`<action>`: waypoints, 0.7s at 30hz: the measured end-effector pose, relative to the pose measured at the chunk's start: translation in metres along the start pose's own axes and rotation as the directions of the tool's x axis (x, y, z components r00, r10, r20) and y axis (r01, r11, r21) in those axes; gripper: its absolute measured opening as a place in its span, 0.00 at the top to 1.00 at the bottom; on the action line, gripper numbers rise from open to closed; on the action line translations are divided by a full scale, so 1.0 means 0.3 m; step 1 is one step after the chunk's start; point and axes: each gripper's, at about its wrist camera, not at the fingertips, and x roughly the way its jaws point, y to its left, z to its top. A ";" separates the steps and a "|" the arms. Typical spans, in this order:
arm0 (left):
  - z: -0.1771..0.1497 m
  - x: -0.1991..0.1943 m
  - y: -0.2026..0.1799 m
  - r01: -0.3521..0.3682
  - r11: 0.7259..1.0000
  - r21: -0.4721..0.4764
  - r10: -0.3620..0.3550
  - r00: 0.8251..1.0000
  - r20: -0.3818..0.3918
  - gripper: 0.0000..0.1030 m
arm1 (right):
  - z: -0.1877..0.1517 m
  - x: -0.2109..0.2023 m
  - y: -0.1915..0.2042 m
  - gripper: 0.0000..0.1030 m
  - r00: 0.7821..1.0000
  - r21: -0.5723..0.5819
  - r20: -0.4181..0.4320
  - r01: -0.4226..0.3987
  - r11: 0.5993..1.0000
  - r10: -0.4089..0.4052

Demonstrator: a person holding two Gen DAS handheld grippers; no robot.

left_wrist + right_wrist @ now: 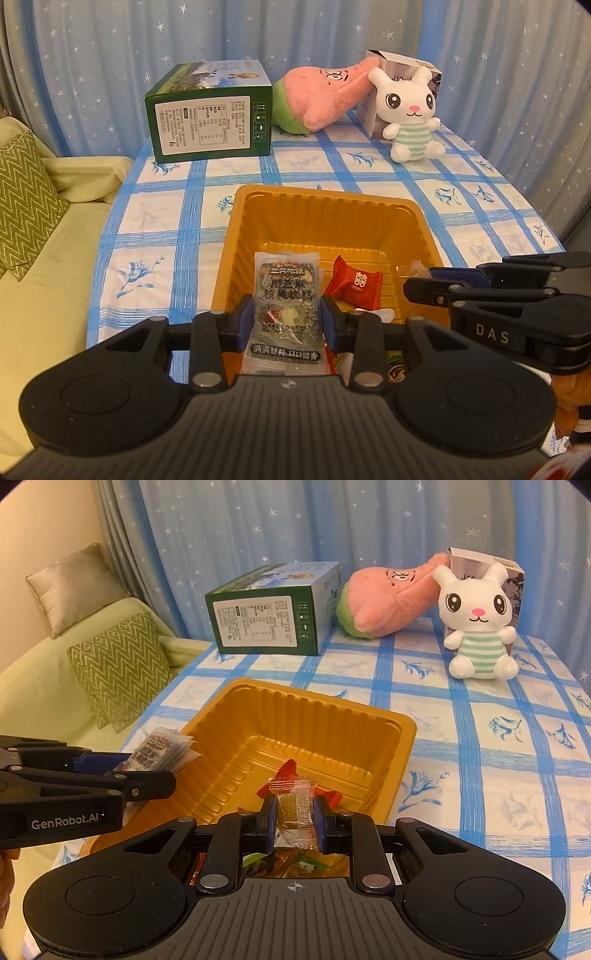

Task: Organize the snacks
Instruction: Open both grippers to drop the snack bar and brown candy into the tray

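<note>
Glossy film crinkles between the blue pads of the left gripper (287, 320), clamped on a flat sesame-walnut cake packet (286, 295) whose long axis runs straight out along the fingers, printed top edge pointing away over the ribbed orange plastic tray (325, 206) — its near end is cut off behind the gripper body. Ahead and right of those fingers a red candy (354, 286) lies on the tray floor. The right gripper (294, 821) is closed on a small clear-wrapped candy (297, 806), upright with its crimped end beyond the fingertips — the wrappers below it are too hidden to identify.
</note>
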 end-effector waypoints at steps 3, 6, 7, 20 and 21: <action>0.004 0.017 0.002 0.017 1.000 -0.011 -0.017 1.000 0.002 0.66 | 0.002 0.001 -0.006 0.80 1.000 0.004 0.001 0.001 1.000 -0.001; 0.002 0.019 0.006 0.009 1.000 -0.024 -0.009 1.000 0.011 0.63 | 0.002 -0.002 -0.012 0.80 1.000 0.011 0.003 0.002 1.000 -0.002; 0.000 0.014 0.006 0.003 1.000 -0.023 -0.003 1.000 0.015 0.62 | 0.000 -0.004 -0.014 0.80 1.000 0.013 0.004 0.002 1.000 -0.002; -0.024 -0.050 0.002 -0.025 1.000 0.013 0.025 0.999 0.021 0.61 | 0.000 -0.029 -0.001 0.80 1.000 0.029 0.009 -0.017 0.999 0.017; -0.026 -0.053 0.002 -0.026 1.000 0.013 0.026 0.999 0.020 0.61 | 0.003 -0.031 0.002 0.80 1.000 0.029 0.010 -0.020 0.999 0.019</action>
